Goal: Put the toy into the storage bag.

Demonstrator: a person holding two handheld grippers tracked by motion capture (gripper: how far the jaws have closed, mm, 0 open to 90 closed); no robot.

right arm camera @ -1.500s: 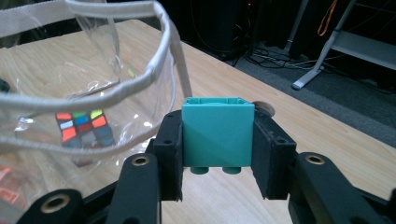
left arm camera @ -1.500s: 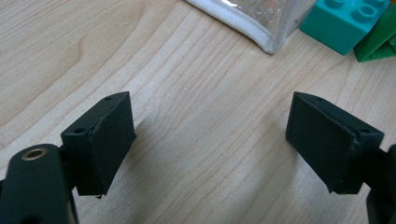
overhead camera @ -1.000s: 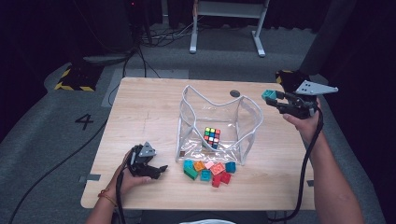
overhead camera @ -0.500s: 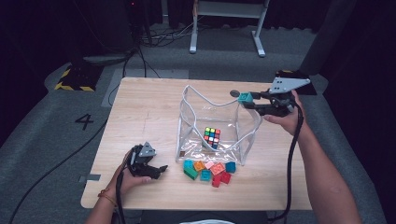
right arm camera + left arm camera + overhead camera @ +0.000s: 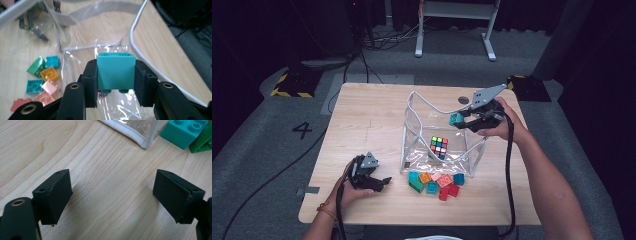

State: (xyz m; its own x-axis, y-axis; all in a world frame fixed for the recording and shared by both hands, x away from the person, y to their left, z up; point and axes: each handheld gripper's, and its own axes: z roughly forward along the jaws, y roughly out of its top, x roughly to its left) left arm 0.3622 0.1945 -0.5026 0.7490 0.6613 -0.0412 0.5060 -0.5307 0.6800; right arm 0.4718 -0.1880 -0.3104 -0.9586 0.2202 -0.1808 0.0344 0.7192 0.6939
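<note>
A clear plastic bag [image 5: 422, 125] with a white rim stands open in the middle of the wooden table [image 5: 362, 120]. Inside it lies a colour cube [image 5: 439, 146]. My right gripper [image 5: 460, 120] is shut on a teal brick [image 5: 455, 119] and holds it over the bag's right rim. In the right gripper view the teal brick [image 5: 116, 72] sits between the black pads, above the bag's rim [image 5: 135, 42]. My left gripper [image 5: 379, 182] rests open on the table at the front left. Its pads [image 5: 57, 195] stand wide apart over bare wood.
Several loose bricks [image 5: 434, 182], teal, green, orange, pink and red, lie in front of the bag. The left gripper view has a teal brick [image 5: 183, 132] and a green one [image 5: 203, 143] beside the bag's corner [image 5: 140, 137]. The floor around is dark.
My right gripper has carried the teal brick leftward from beyond the bag's right side to over its rim. The left gripper has stayed put.
</note>
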